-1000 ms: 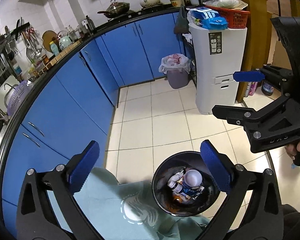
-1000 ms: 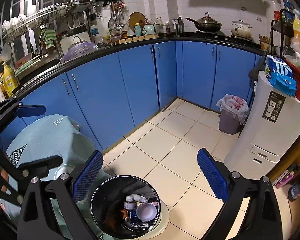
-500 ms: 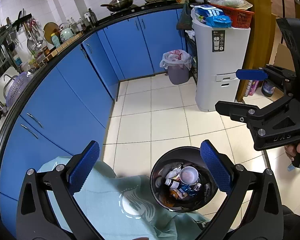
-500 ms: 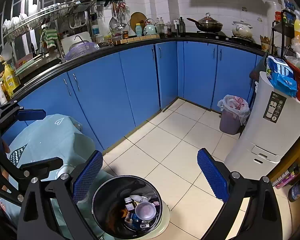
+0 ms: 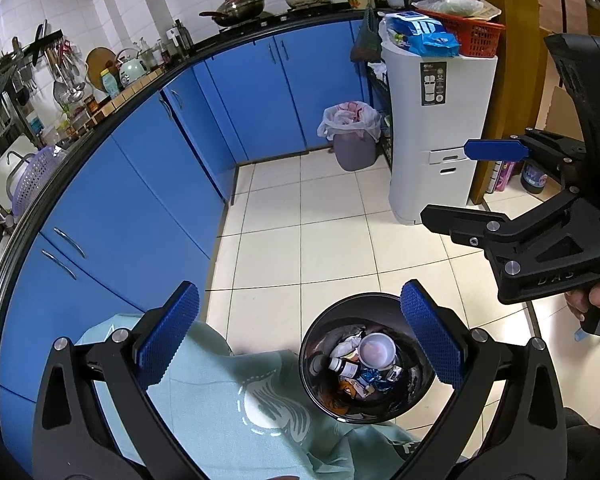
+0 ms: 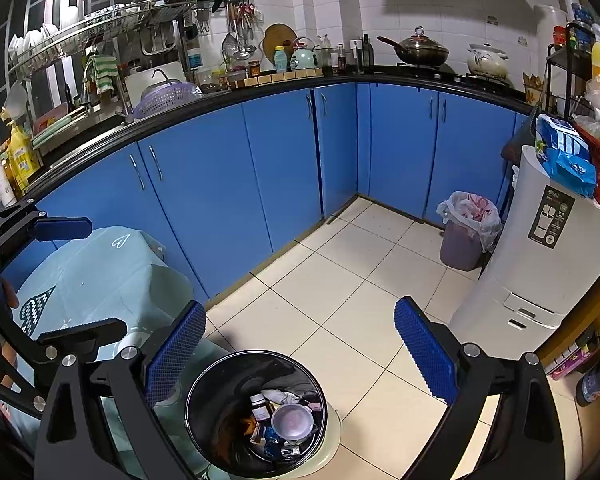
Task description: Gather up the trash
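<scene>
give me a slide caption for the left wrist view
Open left gripper hovers empty above the black trash bin holding a cup and bottle.

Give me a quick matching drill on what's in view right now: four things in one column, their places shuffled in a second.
Things:
1. white cup
2. lidded wok
3. red basket
4. purple colander

Places:
A. on top of the white cabinet
B. by the sink
C. inside the black trash bin
D. on the stove

Pairs: 1-C, 2-D, 3-A, 4-B
</scene>
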A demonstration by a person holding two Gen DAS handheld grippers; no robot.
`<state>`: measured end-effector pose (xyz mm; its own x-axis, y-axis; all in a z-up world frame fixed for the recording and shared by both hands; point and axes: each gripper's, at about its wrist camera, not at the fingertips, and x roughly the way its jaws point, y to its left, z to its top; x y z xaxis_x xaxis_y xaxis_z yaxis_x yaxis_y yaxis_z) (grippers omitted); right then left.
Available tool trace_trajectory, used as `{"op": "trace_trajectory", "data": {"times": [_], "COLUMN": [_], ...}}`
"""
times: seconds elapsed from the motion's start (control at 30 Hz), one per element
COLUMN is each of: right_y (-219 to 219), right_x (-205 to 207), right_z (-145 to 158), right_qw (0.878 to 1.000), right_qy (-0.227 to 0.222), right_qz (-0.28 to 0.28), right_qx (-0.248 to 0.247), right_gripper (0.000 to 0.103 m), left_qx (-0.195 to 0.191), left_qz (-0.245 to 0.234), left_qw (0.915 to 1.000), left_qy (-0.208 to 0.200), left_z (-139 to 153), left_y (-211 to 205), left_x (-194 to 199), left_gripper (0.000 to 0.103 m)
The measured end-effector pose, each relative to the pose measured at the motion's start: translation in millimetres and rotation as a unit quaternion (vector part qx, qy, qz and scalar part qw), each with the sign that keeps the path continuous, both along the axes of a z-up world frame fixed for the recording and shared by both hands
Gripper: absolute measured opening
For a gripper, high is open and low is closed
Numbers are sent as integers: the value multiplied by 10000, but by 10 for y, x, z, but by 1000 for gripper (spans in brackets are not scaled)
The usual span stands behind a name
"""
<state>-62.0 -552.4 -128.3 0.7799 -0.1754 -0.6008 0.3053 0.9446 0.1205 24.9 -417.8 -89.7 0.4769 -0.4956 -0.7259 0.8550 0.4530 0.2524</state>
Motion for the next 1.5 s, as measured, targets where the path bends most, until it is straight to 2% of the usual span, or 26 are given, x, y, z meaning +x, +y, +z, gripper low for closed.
{"op": "trace_trajectory", "data": {"times": [1.5], "right_y": [22], "right_x": [-27], "right_z": [28], "right_qw": [10000], "right_qy": [-53], "right_qz": [2], "right_qx": [-10], "right_gripper": [93], "left_qx": [28], "left_qz": [-85], "left_qw": [9999], "left_qy": [-56], "left_z": [52], "left_y": [14], "left_x": [-43], "left_gripper": [99]}}
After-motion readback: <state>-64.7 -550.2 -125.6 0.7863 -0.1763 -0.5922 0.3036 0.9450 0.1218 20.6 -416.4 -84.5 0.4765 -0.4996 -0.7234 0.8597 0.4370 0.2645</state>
